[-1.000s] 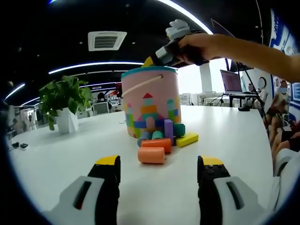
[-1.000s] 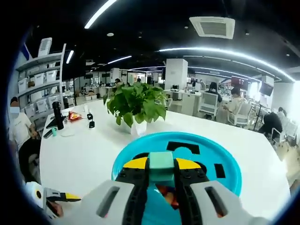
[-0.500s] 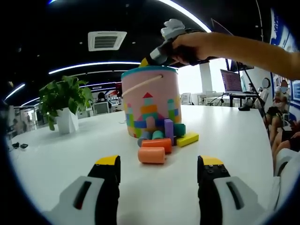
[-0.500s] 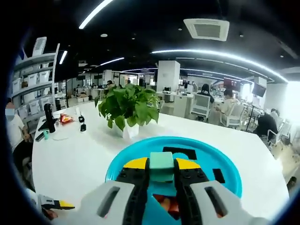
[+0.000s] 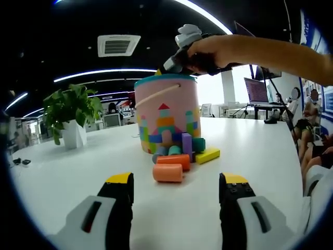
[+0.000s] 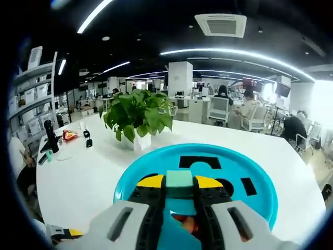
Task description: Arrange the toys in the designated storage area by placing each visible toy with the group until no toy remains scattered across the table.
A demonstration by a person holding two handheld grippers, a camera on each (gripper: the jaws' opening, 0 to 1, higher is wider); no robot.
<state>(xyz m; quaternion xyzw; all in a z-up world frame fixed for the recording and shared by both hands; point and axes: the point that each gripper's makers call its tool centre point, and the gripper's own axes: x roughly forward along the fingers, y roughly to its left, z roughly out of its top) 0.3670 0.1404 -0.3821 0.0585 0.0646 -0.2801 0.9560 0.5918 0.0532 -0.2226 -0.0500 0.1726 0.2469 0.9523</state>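
Observation:
In the left gripper view, a pink toy bucket [image 5: 166,112] with a teal lid rim stands on the white table [image 5: 62,172]. At its foot lie two orange cylinders [image 5: 169,172], a purple block [image 5: 187,143], teal blocks [image 5: 198,144] and a yellow flat block [image 5: 208,154]. My left gripper [image 5: 177,195] is open, low over the table in front of them. My right gripper [image 5: 179,54] hovers over the bucket top, held by a hand. In the right gripper view, my right gripper [image 6: 179,187] is shut on a green block [image 6: 179,183] above the teal shape-sorter lid [image 6: 244,172].
A potted green plant [image 5: 70,114] stands on the table left of the bucket, also seen as the plant [image 6: 138,117] beyond the lid. A laptop [image 5: 258,89] sits far right. People sit at the table's right edge. Small items [image 6: 65,136] lie at the far left.
My right gripper with the green block has shifted slightly over the lid, and its view has moved a little. The left gripper and the toys on the table have not moved.

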